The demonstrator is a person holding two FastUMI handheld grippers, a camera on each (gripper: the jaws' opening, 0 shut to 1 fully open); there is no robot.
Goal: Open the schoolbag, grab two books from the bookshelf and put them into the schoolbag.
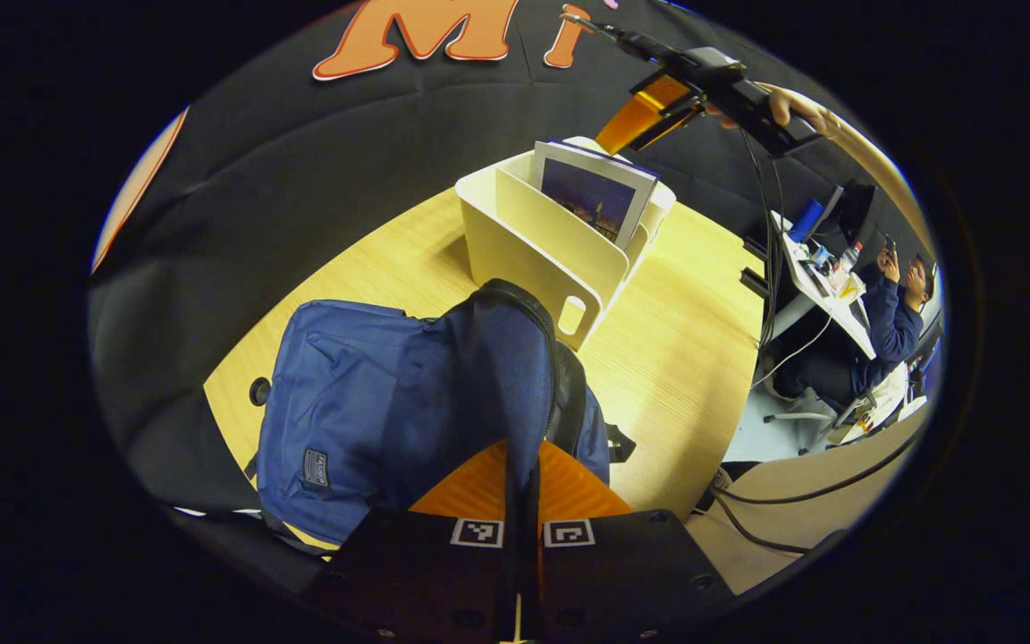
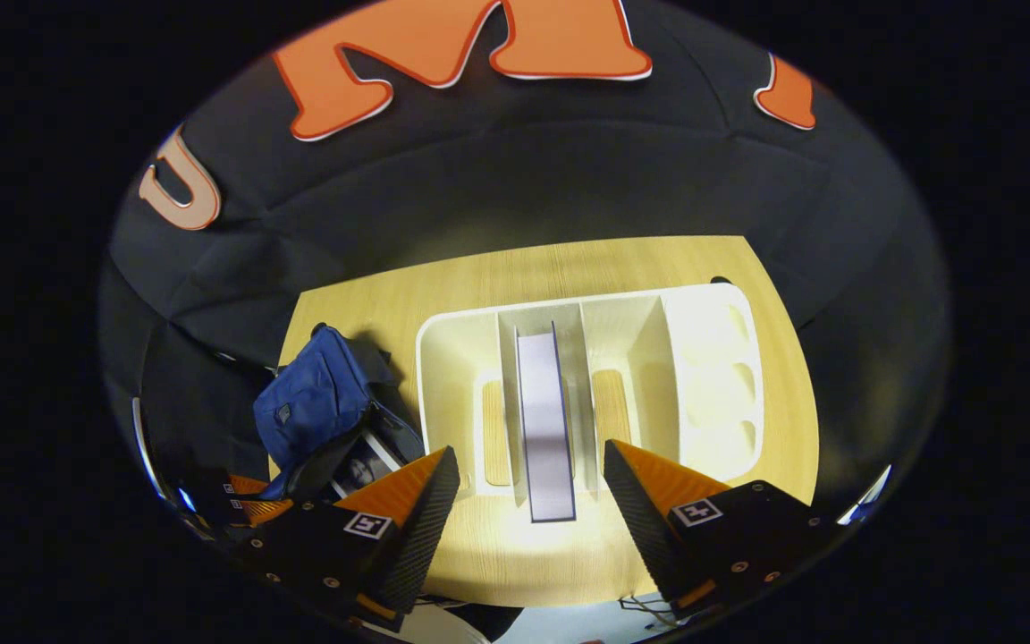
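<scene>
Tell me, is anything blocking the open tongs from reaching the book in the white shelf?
Nothing visible blocks them. The right tongs hang open right above the book, which stands on edge in a middle slot of the bookshelf. The slot's top is open, with only air between fingers and book.

schoolbag [image 1: 372,402]: 1 | bookshelf [image 2: 586,385]: 1 | book in shelf [image 2: 544,429]: 1 | table [image 1: 685,358]: 1

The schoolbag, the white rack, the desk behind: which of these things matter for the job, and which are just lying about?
Part of the job:
- blue schoolbag, its flap pinched in the left claw
- white bookshelf
- book standing in it
- book inside the bag
- right claw, open above the shelf

Just around:
- wooden table
- cluttered desk with a seated person
</scene>
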